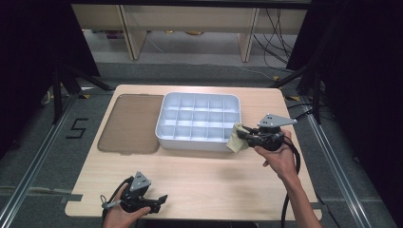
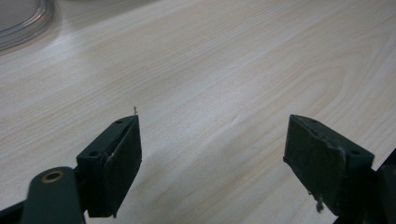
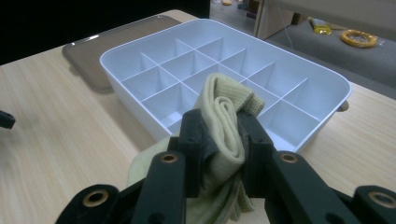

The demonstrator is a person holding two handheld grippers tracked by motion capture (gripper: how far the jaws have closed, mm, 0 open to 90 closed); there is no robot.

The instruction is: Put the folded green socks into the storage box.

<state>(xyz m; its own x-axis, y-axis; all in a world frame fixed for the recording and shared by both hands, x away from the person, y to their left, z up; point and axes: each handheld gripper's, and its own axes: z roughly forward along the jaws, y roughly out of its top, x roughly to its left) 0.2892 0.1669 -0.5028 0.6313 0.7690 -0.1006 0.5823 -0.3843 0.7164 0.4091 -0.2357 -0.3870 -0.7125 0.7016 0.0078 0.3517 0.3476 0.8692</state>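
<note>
Left gripper gapes wide, empty; right gripper pinches yellow cloth beside the still-empty divided tray.

Both black grippers, left and right, carry grey three-cornered plates, brass-ringed pivots and trailing black cables; forearms bare.

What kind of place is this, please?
Probably a lab or recording workshop, not a home: the wooden table stands between black curtains, a taped number marks the floor, and loose cables lie behind.
</note>
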